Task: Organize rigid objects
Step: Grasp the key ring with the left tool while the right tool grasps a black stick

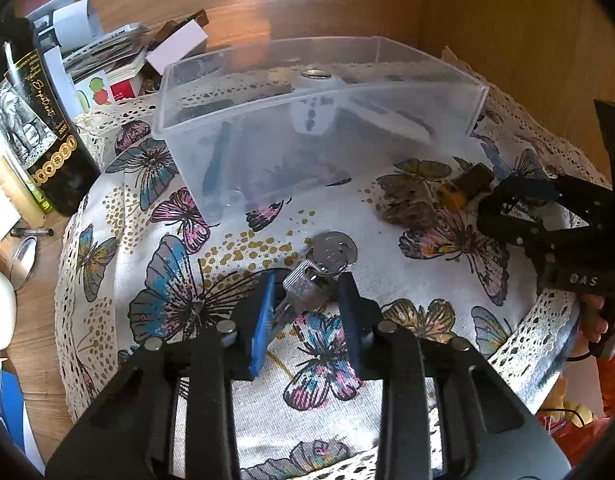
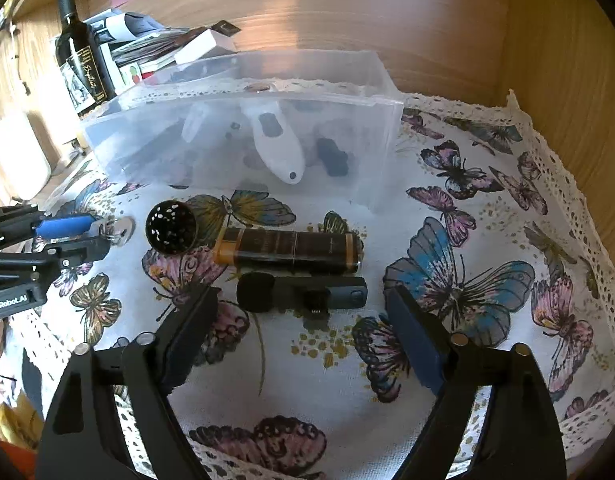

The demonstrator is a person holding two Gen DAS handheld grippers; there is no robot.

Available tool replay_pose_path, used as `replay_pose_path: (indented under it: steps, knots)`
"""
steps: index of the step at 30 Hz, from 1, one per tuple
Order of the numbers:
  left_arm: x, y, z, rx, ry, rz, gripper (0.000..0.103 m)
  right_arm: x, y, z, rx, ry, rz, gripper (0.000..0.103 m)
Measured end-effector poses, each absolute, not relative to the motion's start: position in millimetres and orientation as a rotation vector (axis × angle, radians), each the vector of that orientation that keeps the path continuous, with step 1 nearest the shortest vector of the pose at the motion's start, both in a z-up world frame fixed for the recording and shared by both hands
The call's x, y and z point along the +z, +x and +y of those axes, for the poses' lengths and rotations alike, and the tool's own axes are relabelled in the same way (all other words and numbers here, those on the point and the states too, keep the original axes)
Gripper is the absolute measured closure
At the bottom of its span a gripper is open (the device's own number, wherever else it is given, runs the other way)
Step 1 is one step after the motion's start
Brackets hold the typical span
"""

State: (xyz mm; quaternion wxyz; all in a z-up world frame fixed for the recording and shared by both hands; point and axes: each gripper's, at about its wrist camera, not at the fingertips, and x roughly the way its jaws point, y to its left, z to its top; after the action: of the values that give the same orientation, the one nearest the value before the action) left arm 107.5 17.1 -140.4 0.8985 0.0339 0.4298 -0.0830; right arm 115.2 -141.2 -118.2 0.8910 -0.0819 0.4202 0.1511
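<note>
Left hand-held gripper: narrow gap, blue pads bracketing the keys on the butterfly cloth, apparently poised to lift them.
Right hand-held gripper: spread wide, empty, facing the black microphone.
Clear bin: behind, likely destination.

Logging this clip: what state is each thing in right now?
left gripper: fingers open around the key
key: flat on cloth, on its ring
right gripper: open wide, empty
clear bin: lidless, holding a white remote
brown tube: lying on its side
wine bottle: upright, capped
</note>
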Motion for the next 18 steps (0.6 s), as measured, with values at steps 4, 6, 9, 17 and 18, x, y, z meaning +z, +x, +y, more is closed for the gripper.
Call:
replay_pose_path:
  steps: [4, 6, 9, 17, 18]
  knots:
    - [-137.6, 103.0, 20.1, -0.166, 0.058, 0.876, 0.092, -117.1, 113.6, -141.9, 0.307, -0.167, 0.857, 0.045]
    - [-134.6, 99.2, 23.1, -0.181, 0.044, 0.868, 0.100, -117.4, 111.9, -142.4, 0.304, -0.164, 0.850, 0.045]
    - [-129.8, 92.6, 23.4, -0.170, 0.047, 0.844, 0.102, -116.0, 109.9, -142.6, 0.308, -0.160, 0.839, 0.046]
    - [-124.2, 84.6, 25.8, -0.176, 0.031, 0.813, 0.102, -105.5, 101.6, -143.4, 0.307, -0.154, 0.795, 0.046]
    - [-123.6, 84.6, 26.3, -0.183, 0.028, 0.814, 0.102, -103.4, 100.0, -144.0, 0.305, -0.154, 0.787, 0.046]
